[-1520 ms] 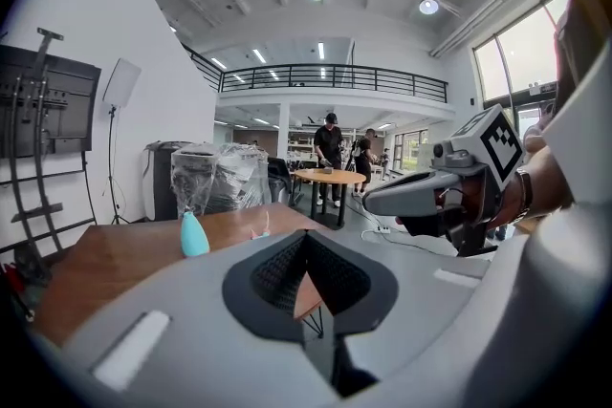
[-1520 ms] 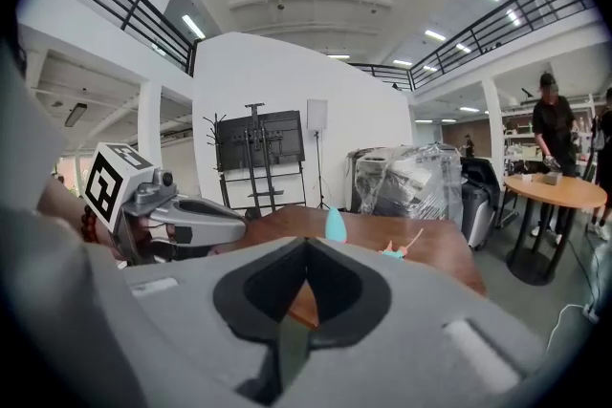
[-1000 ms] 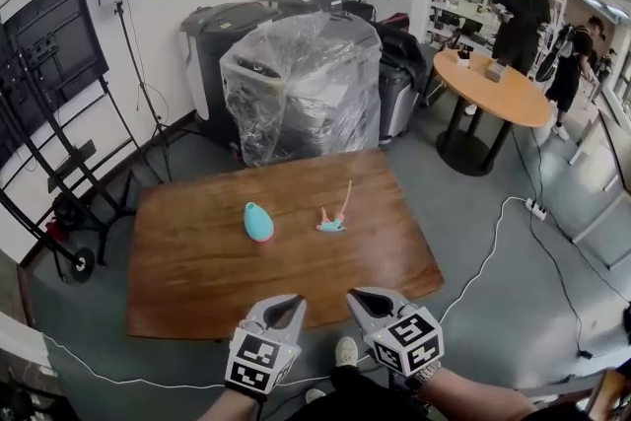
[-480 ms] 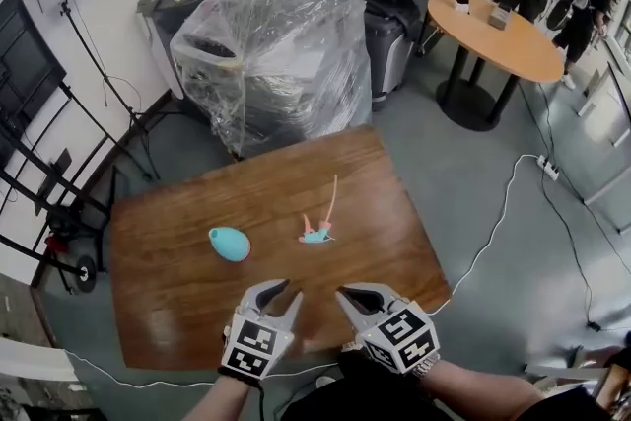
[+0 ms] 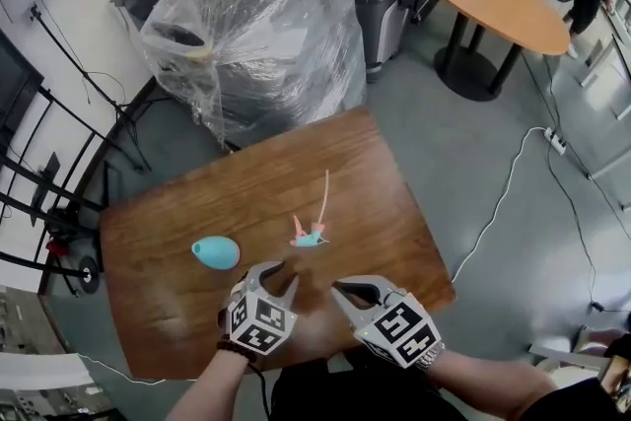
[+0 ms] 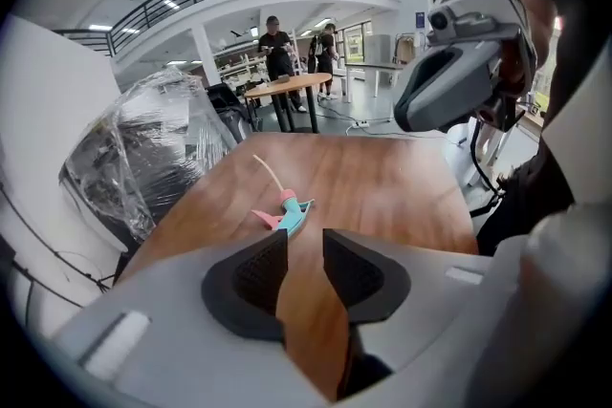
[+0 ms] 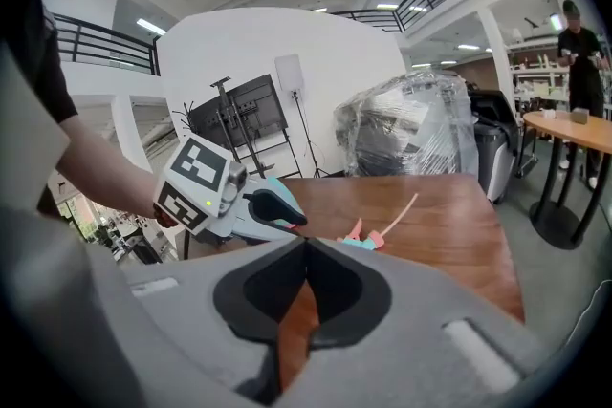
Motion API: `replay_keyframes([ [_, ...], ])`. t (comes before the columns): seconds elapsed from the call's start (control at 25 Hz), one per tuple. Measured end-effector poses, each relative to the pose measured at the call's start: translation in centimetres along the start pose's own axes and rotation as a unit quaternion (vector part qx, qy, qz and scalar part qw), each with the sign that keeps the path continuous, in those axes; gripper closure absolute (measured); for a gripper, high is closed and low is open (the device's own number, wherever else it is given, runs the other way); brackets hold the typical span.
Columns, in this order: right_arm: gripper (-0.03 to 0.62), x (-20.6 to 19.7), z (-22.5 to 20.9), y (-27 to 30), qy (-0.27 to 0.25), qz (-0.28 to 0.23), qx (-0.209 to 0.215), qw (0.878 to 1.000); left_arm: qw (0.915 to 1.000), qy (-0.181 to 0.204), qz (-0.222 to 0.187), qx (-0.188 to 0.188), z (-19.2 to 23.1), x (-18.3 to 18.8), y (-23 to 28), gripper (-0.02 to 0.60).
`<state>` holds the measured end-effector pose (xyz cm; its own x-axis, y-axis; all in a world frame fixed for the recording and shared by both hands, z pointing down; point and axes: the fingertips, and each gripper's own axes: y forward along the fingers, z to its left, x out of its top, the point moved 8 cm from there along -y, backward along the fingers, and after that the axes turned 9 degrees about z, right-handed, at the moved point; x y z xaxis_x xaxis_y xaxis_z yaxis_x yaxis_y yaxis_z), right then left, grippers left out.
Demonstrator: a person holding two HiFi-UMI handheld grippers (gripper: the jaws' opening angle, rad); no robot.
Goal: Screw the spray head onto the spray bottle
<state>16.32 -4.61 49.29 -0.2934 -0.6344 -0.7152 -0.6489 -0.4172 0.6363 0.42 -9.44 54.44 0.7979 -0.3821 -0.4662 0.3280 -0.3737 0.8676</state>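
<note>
Two hand-held tools hover over the near part of a brown wooden bench (image 5: pixel 380 182), seen from our head camera looking steeply down. Our left tool (image 5: pixel 281 276) has its jaws a little spread. They have just been opening, and only bare wood shows in the gap between them. Our right tool (image 5: pixel 340 288) has its jaws pressed together on nothing. The two tools sit side by side, near each other, both pointing away from us and down toward the bench top.

The spray head (image 5: pixel 308 237) is teal with a pink trigger and a thin pale tube running away from us. It lies on its side near the middle of the bench, just beyond the tool tips and touched by neither. The spray bottle (image 5: pixel 216 252), teal and rounded, lies on the bench to the left of the spray head, apart from it and near our left tool.

Past the far edge of the bench stands a large machine wrapped in clear plastic (image 5: pixel 256 25). A white cable (image 5: pixel 493 232) trails over the grey floor on the right.
</note>
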Motion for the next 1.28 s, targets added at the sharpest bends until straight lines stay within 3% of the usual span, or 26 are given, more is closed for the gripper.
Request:
replay_keyframes([
  [0.44, 0.602, 0.9, 0.5, 0.8, 0.015, 0.008, -0.052, 0.998, 0.9949, 0.087, 0.024, -0.045, 2.7, -0.2, 6.4, 0.424],
  [0.84, 0.602, 1.2, 1.7, 1.8, 0.026, 0.029, -0.084, 0.996, 0.9917, 0.097, 0.024, -0.081, 3.8, -0.4, 9.8, 0.42],
  [1.04, 0.602, 1.1, 2.0, 1.9, 0.03, 0.031, -0.09, 0.995, 0.9911, 0.084, 0.019, -0.101, 3.9, -0.4, 10.2, 0.428],
  [1.28, 0.602, 1.4, 2.3, 1.9, 0.025, 0.03, -0.09, 0.995, 0.9917, 0.079, 0.021, -0.099, 3.8, -0.3, 10.2, 0.488],
])
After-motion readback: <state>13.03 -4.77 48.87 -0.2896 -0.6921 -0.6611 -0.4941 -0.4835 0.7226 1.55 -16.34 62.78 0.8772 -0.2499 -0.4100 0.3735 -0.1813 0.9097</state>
